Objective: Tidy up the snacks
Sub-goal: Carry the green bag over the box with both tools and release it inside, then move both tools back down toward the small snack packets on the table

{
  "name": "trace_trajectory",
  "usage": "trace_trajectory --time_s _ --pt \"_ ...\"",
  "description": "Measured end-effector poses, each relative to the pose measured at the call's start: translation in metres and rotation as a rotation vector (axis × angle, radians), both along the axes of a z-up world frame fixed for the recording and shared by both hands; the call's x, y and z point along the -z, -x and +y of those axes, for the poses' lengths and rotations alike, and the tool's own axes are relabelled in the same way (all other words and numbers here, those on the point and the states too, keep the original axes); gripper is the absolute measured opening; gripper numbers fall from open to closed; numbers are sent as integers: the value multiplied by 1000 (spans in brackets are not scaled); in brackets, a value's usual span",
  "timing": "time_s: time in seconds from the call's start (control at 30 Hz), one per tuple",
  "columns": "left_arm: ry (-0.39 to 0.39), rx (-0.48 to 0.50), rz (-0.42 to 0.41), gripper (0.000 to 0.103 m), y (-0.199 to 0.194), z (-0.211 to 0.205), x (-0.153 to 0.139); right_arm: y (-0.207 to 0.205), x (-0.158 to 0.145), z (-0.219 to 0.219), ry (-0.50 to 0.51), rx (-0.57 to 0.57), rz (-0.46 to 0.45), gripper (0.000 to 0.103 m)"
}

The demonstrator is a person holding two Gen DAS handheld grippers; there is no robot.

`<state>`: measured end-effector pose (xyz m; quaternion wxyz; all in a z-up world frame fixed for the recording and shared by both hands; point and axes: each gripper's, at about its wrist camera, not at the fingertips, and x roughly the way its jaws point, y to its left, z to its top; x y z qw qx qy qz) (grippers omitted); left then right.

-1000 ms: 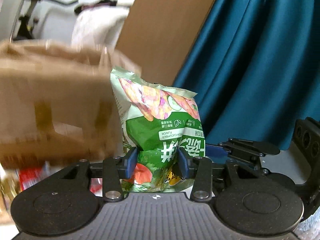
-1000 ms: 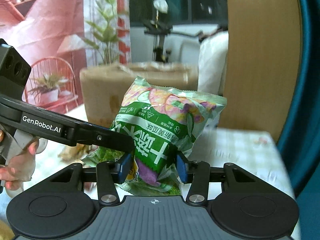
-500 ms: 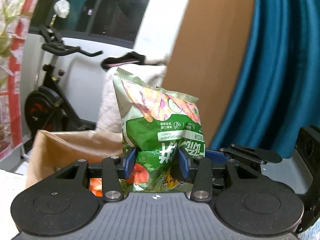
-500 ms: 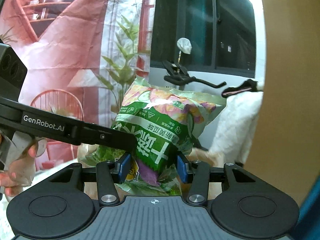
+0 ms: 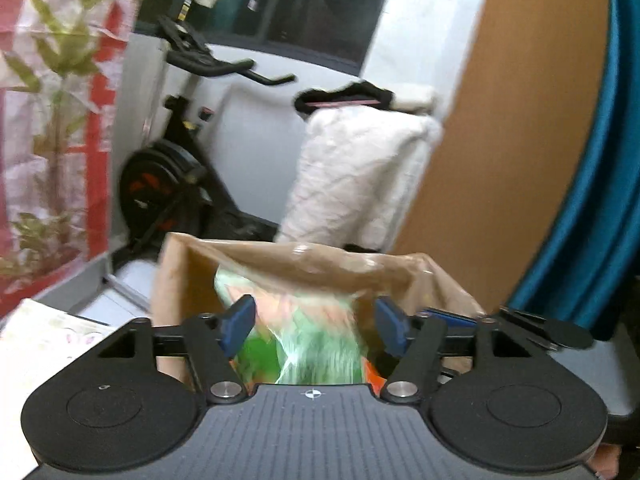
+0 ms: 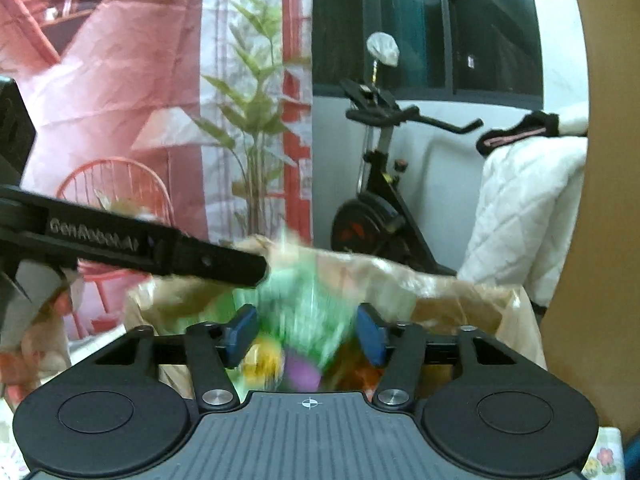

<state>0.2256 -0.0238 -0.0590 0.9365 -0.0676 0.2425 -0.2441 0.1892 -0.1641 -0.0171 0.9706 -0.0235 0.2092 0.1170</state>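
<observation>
My left gripper [image 5: 316,322] is open above a brown cardboard box [image 5: 176,280]. A green chip bag [image 5: 296,332], blurred, sits between and below its blue pads, inside the box. My right gripper [image 6: 306,330] is open over the same box [image 6: 448,300], with a second blurred green chip bag [image 6: 304,300] dropping between its pads. The left gripper's black arm [image 6: 152,246] crosses the right wrist view from the left.
An exercise bike [image 5: 176,184] stands behind the box, with a white quilted cover [image 5: 356,176] beside it. A wooden panel [image 5: 508,120] and teal curtain [image 5: 600,200] are on the right. A printed backdrop with a plant [image 6: 248,120] hangs at left.
Both grippers have opened and let go of their green chip bags, which now fall blurred into the box. Both views have moved over the box opening.
</observation>
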Motion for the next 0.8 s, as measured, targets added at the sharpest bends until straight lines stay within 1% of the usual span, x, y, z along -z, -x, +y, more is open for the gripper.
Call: trace_trajectory --time_s 0.07,0.17,0.33,0.43,0.53,0.63,0.8 --pt "0 -13 -8 70 4 8 -3 10 2 -5 -17 14 1 57" --pt "-7 -27 -29 70 13 18 -9 35 3 -18 -31 31 -18 57" --pt "-48 -51 -75 70 47 32 -16 72 4 -33 -40 66 -44 57" --pt "-48 -69 -80 70 69 44 -16 97 11 -38 -62 94 -56 57" --pt "-51 -105 -59 70 88 56 -11 117 19 -40 -87 118 -53 57" --pt "-31 -147 -52 70 109 68 -3 137 33 -39 -110 146 -45 57" --pt "-13 -235 -36 71 134 80 16 159 65 -32 -116 196 4 57"
